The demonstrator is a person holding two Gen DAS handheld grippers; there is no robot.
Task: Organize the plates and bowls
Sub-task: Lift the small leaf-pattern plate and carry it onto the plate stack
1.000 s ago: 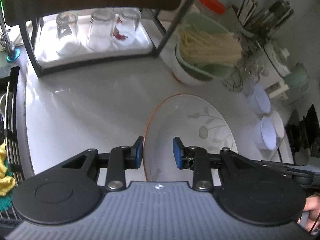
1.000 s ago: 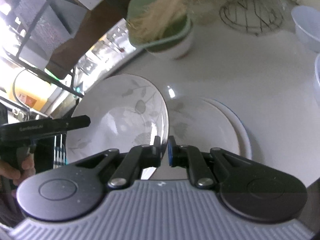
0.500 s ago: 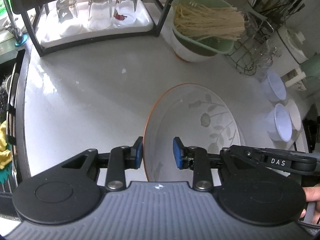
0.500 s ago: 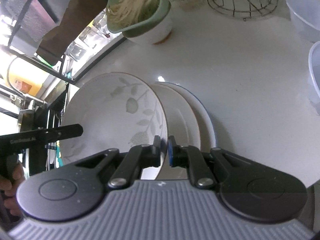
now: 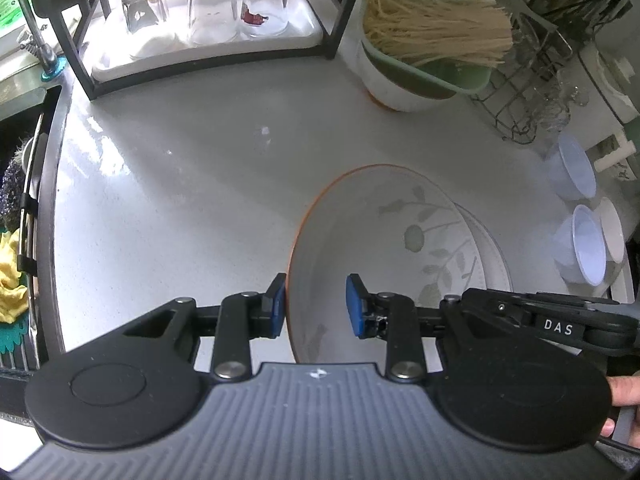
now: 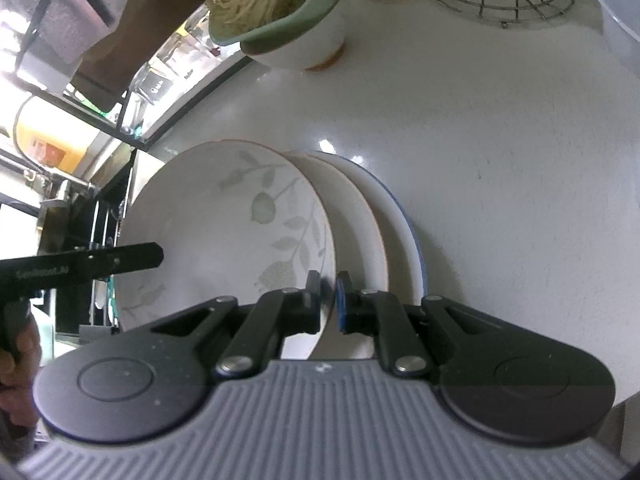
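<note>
A white plate with a grey leaf pattern and an orange rim [image 5: 400, 248] hangs tilted between both grippers. My left gripper [image 5: 316, 304] holds its near left rim, the left pad on the underside and the right pad over the inside. At the opposite rim my right gripper [image 6: 328, 300] is shut on the same leaf plate [image 6: 224, 216]. Just under its lowered edge, two stacked plates lie on the counter: an orange-rimmed plate [image 6: 360, 240] on a blue-rimmed plate [image 6: 404, 232]. From the left wrist only an edge of that stack [image 5: 490, 256] shows.
A white bowl [image 5: 392, 88] carrying a green basket of noodles [image 5: 432, 28] stands behind the plates. Upturned glasses [image 5: 208, 12] sit on a black rack at the back left. A wire stand [image 5: 528, 112] and pale blue bowls [image 5: 584, 250] are on the right; the sink edge [image 5: 48, 200] is left.
Both grippers have carried the leaf plate down and across toward the stacked plates. The stack now shows close beside and beneath the plate's lowered edge. Both grips are unchanged.
</note>
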